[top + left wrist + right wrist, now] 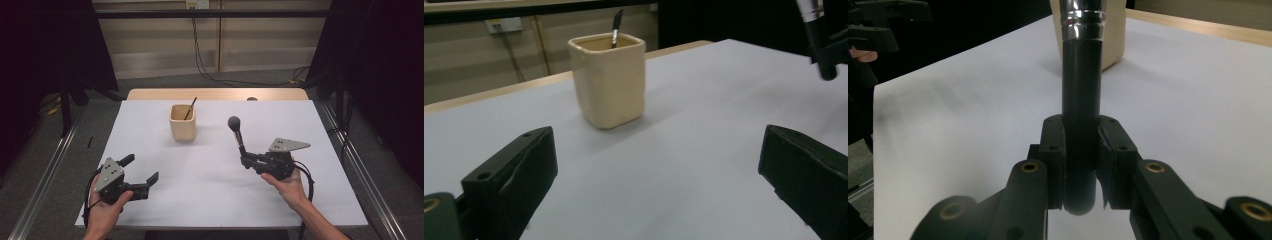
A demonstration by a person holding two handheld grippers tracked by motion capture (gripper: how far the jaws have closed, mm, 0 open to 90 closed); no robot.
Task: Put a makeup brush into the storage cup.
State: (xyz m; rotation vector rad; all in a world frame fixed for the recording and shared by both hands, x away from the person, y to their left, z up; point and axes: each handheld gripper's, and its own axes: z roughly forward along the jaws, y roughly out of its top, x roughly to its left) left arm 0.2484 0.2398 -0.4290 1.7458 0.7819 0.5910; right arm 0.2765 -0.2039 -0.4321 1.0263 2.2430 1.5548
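A cream square cup (182, 125) stands on the white table top (215, 190), with a thin dark brush (190, 108) leaning inside it. My right gripper (246, 159) is shut on the black handle of a large round-headed brush (234, 122), which tilts up and away from the jaws. In the right gripper view the handle (1080, 100) sits clamped between both pads of the right gripper (1080, 150), its silver ferrule above, the cup (1115, 35) behind. My left gripper (141, 168) is open at the front left with nothing in it. In the left gripper view the left gripper (656, 180) faces the cup (609, 80).
A wooden strip (217, 94) runs along the table's far edge. Metal rails (47, 165) flank both sides of the table on the floor. Cables (210, 70) hang and trail behind it. White table surface lies between the two grippers.
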